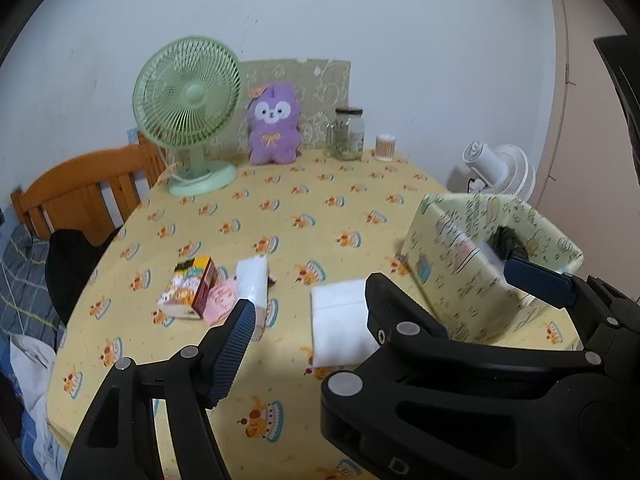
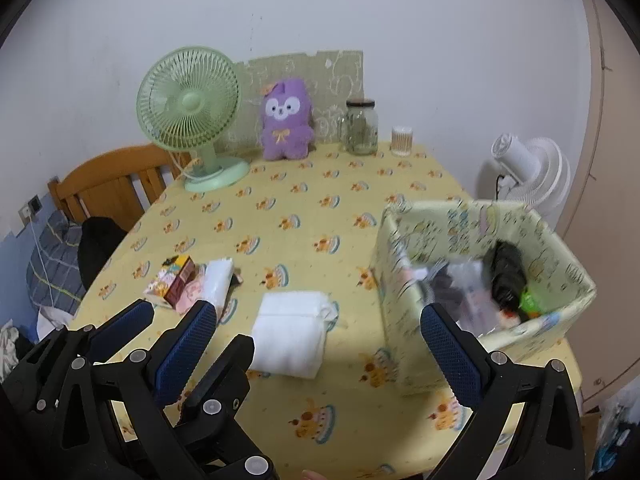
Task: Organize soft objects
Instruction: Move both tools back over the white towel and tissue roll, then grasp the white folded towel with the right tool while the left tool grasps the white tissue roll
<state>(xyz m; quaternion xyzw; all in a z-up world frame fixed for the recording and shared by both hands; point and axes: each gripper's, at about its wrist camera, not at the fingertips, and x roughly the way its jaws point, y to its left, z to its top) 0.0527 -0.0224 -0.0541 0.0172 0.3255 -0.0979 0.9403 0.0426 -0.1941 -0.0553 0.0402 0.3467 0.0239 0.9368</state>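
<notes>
On table right, fabric bin (image 2: 404, 320) holds black bundle (image 2: 507, 276), green item (image 2: 530, 303) (rest blurred); both grippers (image 1: 310, 292) (image 2: 320, 320) wide open, empty.

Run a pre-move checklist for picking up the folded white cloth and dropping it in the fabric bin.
1. Left gripper jaws open and empty: ok.
2. Right gripper jaws open and empty: ok.
3. Folded white cloth lies flat on the yellow patterned tablecloth, nothing on top: ok.
4. Cloth is apart from the pale green printed fabric bin: ok.
5. Bin open at the top, room beside the black item inside: cannot tell, contents blurred.
6. White tissue pack and small colourful carton are apart from the cloth: ok.
</notes>
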